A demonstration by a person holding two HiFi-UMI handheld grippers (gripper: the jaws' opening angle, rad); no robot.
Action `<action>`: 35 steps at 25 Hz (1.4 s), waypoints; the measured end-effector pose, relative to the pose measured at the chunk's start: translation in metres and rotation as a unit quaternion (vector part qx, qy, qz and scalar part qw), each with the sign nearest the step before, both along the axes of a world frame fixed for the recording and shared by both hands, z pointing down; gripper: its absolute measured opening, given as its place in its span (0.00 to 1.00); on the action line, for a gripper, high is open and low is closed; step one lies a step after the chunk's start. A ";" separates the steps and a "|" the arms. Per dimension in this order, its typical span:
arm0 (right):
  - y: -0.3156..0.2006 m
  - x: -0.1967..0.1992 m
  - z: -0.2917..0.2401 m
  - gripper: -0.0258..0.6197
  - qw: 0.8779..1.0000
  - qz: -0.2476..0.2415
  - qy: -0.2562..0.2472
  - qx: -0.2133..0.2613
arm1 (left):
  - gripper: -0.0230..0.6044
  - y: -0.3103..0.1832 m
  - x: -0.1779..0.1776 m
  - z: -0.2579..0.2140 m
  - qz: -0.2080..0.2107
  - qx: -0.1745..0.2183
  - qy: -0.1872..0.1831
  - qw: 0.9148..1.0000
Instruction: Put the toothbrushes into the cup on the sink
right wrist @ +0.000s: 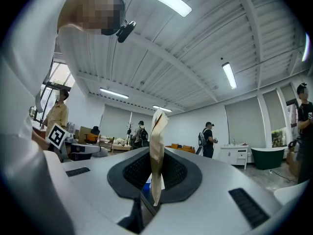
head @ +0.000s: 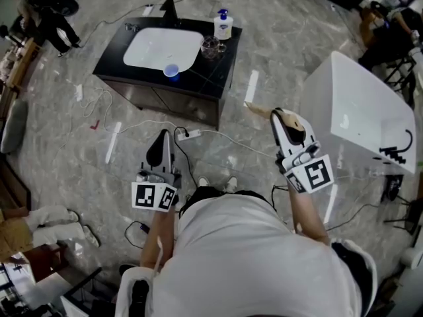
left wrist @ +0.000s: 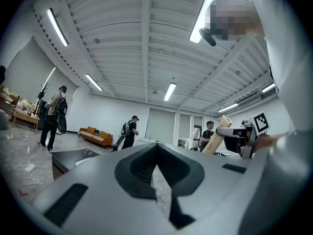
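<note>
Marble floor (head: 284,45) before sink (head: 153,50), right tongs (head: 279,115) pinching toothbrush (right wrist: 157,148), left tongs (head: 162,136) pressed together

No words, brands or numbers could be read. The black-and-white square markers on the left hand-held gripper (head: 160,139) and right hand-held gripper (head: 283,115) bore only patterns. The blue label on the pump bottle (head: 223,25), right of the white oval basin (head: 155,45), was too small to read.
</note>
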State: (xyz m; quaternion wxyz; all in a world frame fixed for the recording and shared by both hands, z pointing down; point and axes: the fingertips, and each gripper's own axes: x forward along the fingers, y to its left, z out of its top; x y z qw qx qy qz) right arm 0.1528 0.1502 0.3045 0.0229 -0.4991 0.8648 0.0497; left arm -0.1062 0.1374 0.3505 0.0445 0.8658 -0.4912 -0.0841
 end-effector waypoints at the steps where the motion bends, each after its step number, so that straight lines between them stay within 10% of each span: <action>1: 0.001 0.003 0.002 0.12 1.000 -0.004 -0.001 -0.002 | 0.04 0.001 0.002 0.000 -0.004 0.000 -0.002 1.000; 20: -0.010 0.024 0.019 0.12 0.999 -0.034 -0.003 -0.014 | 0.04 0.007 0.015 0.020 -0.044 -0.018 0.000 0.999; 35: -0.110 0.011 0.020 0.12 0.999 -0.001 0.028 -0.029 | 0.04 -0.113 0.008 0.032 -0.007 -0.028 0.020 0.999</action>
